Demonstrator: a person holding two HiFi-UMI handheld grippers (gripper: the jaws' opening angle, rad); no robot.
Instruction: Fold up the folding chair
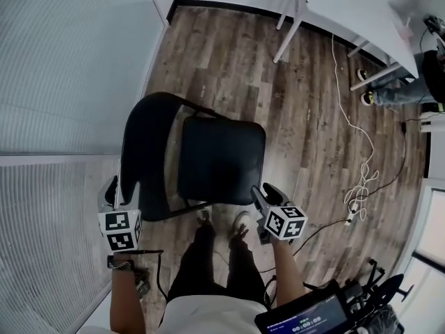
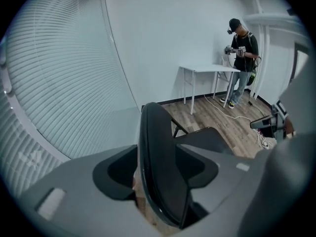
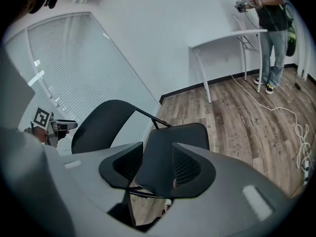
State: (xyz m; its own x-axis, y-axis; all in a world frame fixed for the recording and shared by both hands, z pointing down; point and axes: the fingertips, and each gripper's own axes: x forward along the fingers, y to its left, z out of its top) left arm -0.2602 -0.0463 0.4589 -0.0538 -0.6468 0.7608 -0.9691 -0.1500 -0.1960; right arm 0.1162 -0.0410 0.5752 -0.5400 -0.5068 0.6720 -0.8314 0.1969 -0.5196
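Folding chair (image 1: 195,158): black, standing fully open on the wood-plank floor (image 1: 306,117), close to the wall of white blinds (image 1: 62,61) and directly in front of our feet. Seat (image 1: 222,160): padded, down and level, its front edge toward us. Backrest (image 1: 142,155): curved black panel, upright on the side toward the blinds, joined to the seat by a thin dark frame. Left gripper (image 1: 119,190): jaws spread wide, straddling the near edge of the backrest. In the left gripper view the panel runs up through the gap with space on both sides, so we record it as released and not yet pinching. Right gripper (image 1: 263,195): at the front right corner of the seat, jaws partly apart. In the right gripper view the seat edge shows in the gap, and we see no pad pressing on it. Step in hand, by our judgement: the opening one, taking hold, since nothing on the chair is folded. Next move, as we judge it: clench the left gripper on the backrest to steady the chair, take the front edge of the seat with the right gripper, then swing the seat up toward the backrest so the frame closes flat. Surroundings: a white counter (image 1: 361,12) well apart at the far wall, a second person (image 2: 240,58) standing beside it, and a loose white cable (image 1: 361,179) on the floor to the right of the chair.
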